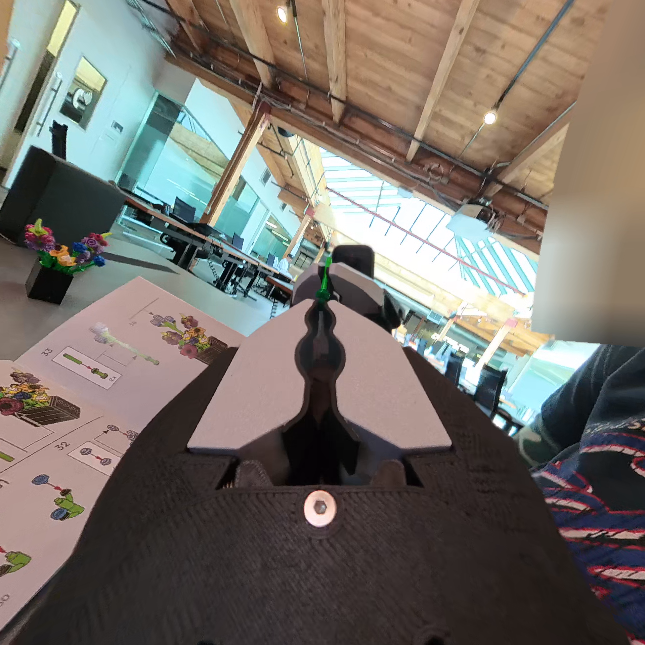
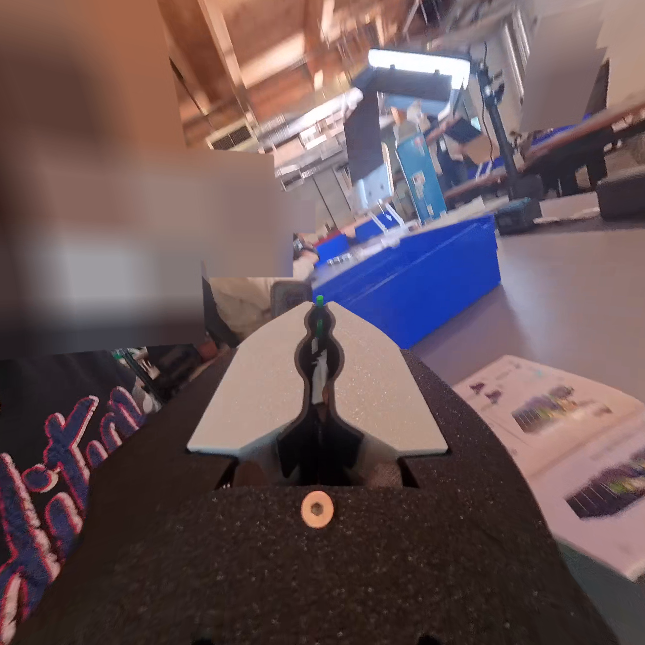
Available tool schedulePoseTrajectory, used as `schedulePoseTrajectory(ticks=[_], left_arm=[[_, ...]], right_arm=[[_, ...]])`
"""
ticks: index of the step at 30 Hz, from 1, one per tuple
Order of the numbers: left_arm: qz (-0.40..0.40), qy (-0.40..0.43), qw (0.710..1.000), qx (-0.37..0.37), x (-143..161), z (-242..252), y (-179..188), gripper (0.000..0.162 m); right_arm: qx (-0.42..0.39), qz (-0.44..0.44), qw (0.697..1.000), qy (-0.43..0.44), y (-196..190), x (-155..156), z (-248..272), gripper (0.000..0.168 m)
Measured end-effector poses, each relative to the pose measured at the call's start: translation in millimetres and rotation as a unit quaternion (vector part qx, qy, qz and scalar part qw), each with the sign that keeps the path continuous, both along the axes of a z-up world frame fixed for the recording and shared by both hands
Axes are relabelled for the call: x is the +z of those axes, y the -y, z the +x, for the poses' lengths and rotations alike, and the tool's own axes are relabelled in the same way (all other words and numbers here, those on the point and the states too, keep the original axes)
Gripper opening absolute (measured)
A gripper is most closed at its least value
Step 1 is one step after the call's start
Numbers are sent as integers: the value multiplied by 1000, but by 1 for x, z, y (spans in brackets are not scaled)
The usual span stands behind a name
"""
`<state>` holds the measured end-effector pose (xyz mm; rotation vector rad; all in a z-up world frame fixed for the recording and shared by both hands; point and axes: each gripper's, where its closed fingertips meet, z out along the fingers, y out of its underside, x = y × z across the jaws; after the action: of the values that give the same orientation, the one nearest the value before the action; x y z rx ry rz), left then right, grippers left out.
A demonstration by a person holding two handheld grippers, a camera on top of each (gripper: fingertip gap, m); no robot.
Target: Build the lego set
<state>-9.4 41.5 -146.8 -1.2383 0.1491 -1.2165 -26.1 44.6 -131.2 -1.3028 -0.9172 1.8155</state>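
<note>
My left gripper [image 1: 319, 306] is shut on a thin green lego stem [image 1: 324, 279] that sticks out past its tips, raised off the table. The right gripper [image 1: 352, 279] faces it from just behind, its grey fingers around the stem's far end. In the right wrist view my right gripper [image 2: 319, 306] is shut on a green stem piece [image 2: 319, 299], which shows at the tips and in the gap between the fingers. Whether the grippers hold one piece or two joined pieces cannot be told. A built lego flower bouquet [image 1: 59, 251] in a black pot stands on the table at the far left.
An open instruction booklet [image 1: 104, 366] lies on the grey table below left; it also shows in the right wrist view [image 2: 558, 436]. A blue bin [image 2: 419, 279] stands beyond the right gripper. A person's dark patterned shirt [image 1: 600, 488] is close on the right. My two grippers' fingertips are within a few centimetres of each other.
</note>
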Motion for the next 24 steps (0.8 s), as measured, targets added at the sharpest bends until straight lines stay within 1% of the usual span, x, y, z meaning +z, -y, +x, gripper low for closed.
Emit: schedulePoseTrajectory(ticks=[2,4,6,8,12,15,19,24], left_arm=[[-1,-30,1000,-4,-3,8,0,2],[0,-50,999,-7,-5,13,1,2],[-1,-61,998,-8,-7,16,1,2],[-4,-70,998,-6,-8,18,0,2],[-4,-67,998,-2,-8,17,-2,2],[1,-53,999,0,-5,15,-1,2],[4,-34,999,-1,-2,10,0,2],[0,-15,1000,2,-2,5,0,2]], right_arm=[[11,21,999,46,0,-3,8,2],[28,40,997,59,1,-5,15,3],[46,27,998,40,1,-7,19,2],[59,2,998,2,0,-9,22,3],[50,-37,996,-65,-2,-7,23,3],[26,-17,996,-83,-1,-3,20,3],[16,-25,993,-110,-1,-1,16,3],[15,-18,994,-108,-1,-1,9,3]])
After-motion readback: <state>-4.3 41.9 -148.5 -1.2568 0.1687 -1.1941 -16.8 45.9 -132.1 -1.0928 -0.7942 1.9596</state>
